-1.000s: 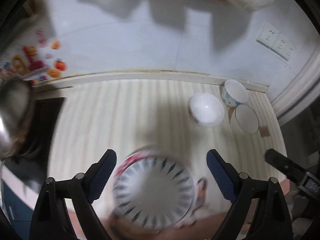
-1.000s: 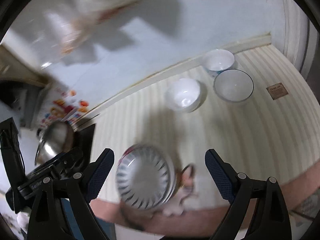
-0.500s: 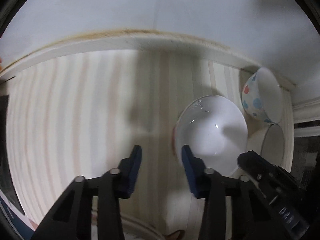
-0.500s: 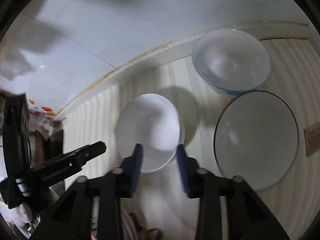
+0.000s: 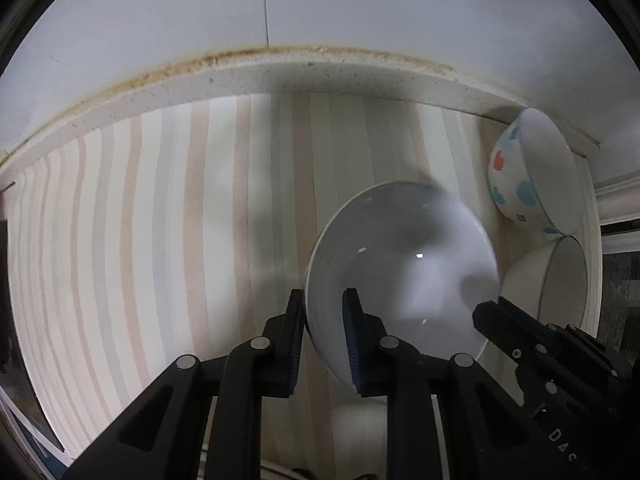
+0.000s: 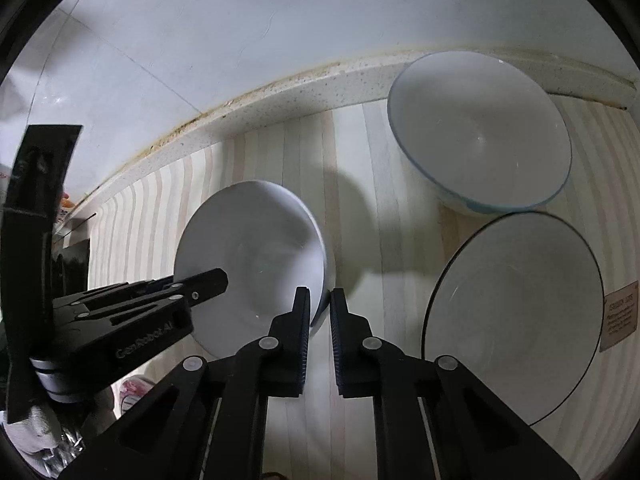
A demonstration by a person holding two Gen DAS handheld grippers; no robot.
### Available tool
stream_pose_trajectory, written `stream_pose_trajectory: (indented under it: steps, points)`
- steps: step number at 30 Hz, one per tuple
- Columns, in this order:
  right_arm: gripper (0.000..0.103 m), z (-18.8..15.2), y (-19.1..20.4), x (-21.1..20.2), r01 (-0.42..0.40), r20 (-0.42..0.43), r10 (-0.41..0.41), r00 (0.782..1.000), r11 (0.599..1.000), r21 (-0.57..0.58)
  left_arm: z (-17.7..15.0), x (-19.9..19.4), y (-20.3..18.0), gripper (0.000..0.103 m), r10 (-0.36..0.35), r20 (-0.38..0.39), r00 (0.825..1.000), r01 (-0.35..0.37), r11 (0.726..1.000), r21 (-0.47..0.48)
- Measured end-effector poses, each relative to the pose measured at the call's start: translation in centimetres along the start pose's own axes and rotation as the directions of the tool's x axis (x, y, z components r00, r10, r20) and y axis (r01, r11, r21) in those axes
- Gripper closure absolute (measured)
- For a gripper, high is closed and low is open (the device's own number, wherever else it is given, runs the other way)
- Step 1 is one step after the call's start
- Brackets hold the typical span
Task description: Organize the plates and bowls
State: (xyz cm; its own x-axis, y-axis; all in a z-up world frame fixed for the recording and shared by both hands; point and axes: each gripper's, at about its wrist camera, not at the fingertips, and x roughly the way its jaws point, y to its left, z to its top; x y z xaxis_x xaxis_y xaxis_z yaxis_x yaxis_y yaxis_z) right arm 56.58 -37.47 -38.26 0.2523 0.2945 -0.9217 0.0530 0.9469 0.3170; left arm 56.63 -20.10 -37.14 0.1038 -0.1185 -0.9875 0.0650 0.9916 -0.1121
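Note:
A plain white bowl [image 5: 400, 264] [image 6: 248, 256] sits on the striped countertop [image 5: 160, 240], held from both sides. My left gripper [image 5: 324, 320] points straight down over its left rim, jaws closing with the rim between the pads, one pad outside the wall and one inside. My right gripper [image 6: 320, 308] pinches the opposite rim, its jaws drawn to a narrow gap around it. Each gripper shows in the other's view: the right gripper [image 5: 520, 340] and the left gripper [image 6: 168, 296].
A bowl with blue and red spots [image 5: 520, 168] [image 6: 480, 132] stands by the back ledge [image 5: 280, 72]. Beside it is a wide bowl with a dark rim [image 5: 560, 280] [image 6: 512, 320]. A brown label [image 6: 620, 316] lies at the right. The tiled wall rises behind.
Both grippers dropped from above a patterned plate stack to the white bowl. Their jaws went from wide open to closed on the bowl's rim, one on each side.

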Motion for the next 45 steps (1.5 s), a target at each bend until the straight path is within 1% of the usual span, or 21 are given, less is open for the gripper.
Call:
stream_pose_trajectory:
  steps: [4,8,14,19,24,27,34,42,45]
  points:
    - [0.091,-1.0,0.4,-1.0,-0.015,0.012,0.015,1.000,1.000,-0.002,-1.5,-2.1,-0.4,0.086,-0.011,0.034,0.999,0.010,1.000,0.019]
    - [0.091,-2.3,0.5,-3.2,-0.040,0.037,0.040,0.999,0.999,-0.007,-3.1,-3.9,-1.3,0.086,-0.016,0.064,0.998,0.013,0.999,0.049]
    - [0.091,-5.9,0.0,-7.8,-0.033,0.080,0.035,0.996,0.999,-0.022,-7.1,-5.8,-3.9,0.086,-0.064,0.077,0.995,0.056,0.994,0.094]
    - [0.091,-9.8,-1.3,-11.2,-0.010,0.100,0.012,0.995,1.000,-0.024,-10.8,-5.5,-5.7,0.086,-0.110,0.057,0.992,0.103,0.988,0.117]
    - [0.091,-13.5,-3.3,-13.4,0.015,0.102,-0.015,0.995,1.000,-0.005,-13.2,-4.5,-7.7,0.086,-0.132,0.017,0.991,0.128,0.981,0.142]
    - [0.091,-15.6,-4.9,-13.5,0.018,0.086,-0.020,0.996,0.999,0.028,-14.2,-3.6,-8.5,0.086,-0.131,-0.010,0.991,0.131,0.979,0.155]
    - [0.091,-18.6,-7.9,-12.1,0.017,0.045,-0.020,0.999,0.997,0.075,-15.8,-1.3,-10.0,0.086,-0.098,-0.054,0.994,0.107,0.976,0.188]
    - [0.091,-21.0,-9.4,-10.5,0.011,-0.007,-0.010,1.000,0.994,0.109,-17.5,0.2,-10.8,0.086,-0.055,-0.087,0.995,0.074,0.970,0.232]
    - [0.091,-21.5,-9.4,-10.4,0.007,-0.011,-0.005,1.000,0.993,0.114,-18.1,0.4,-11.0,0.086,-0.041,-0.100,0.994,0.065,0.967,0.246]
